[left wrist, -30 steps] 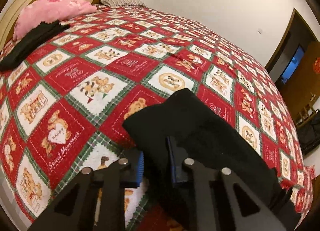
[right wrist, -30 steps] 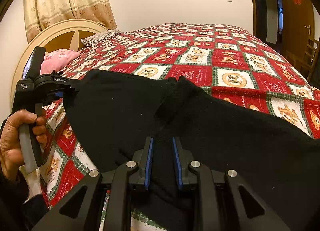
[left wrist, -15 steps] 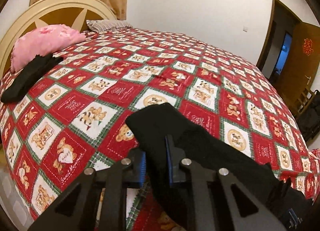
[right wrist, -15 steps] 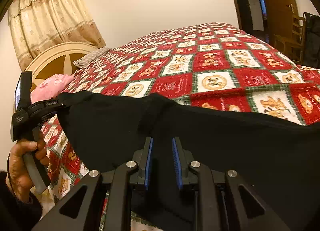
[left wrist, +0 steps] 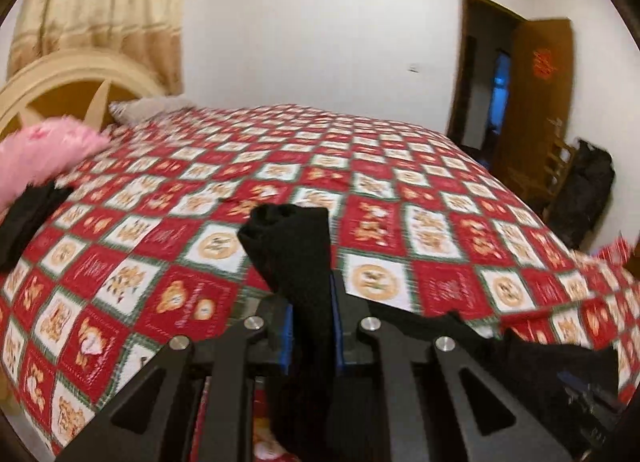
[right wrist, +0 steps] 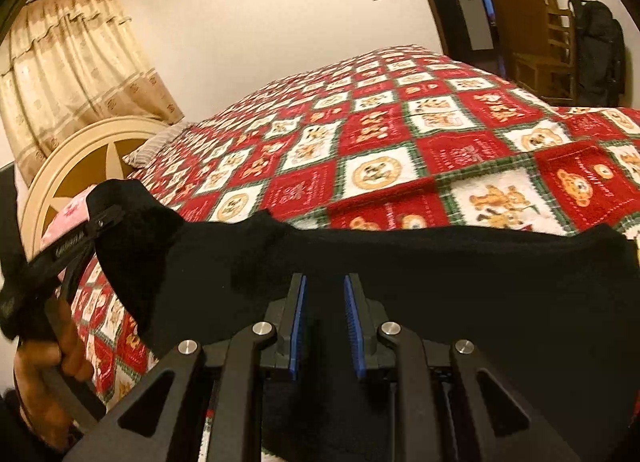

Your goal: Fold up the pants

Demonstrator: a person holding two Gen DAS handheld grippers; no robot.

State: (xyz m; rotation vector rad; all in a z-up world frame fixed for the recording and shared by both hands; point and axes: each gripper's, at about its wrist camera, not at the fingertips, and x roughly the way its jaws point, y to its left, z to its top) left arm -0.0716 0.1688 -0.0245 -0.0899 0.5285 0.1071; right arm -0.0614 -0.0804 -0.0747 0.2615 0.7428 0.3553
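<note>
Black pants [right wrist: 440, 286] hang stretched between my two grippers above the near edge of a bed. My left gripper [left wrist: 311, 302] is shut on one bunched end of the pants [left wrist: 292, 246], which sticks up past the blue pads. It also shows at the left of the right wrist view [right wrist: 96, 229], held in a hand. My right gripper [right wrist: 326, 306] is shut on the black cloth, which fills the gap between its pads and drapes below.
The bed carries a red, white and green teddy-bear quilt [left wrist: 380, 197]. A pink pillow [left wrist: 44, 153] and a black garment [left wrist: 28, 217] lie by the cream headboard [left wrist: 72, 81]. A wooden door [left wrist: 536, 101], a chair and a dark bag [left wrist: 584, 197] stand at the right.
Both grippers have lifted the pants off the quilt. The cloth has gathered into a narrower band and the views have tilted up toward the wall.
</note>
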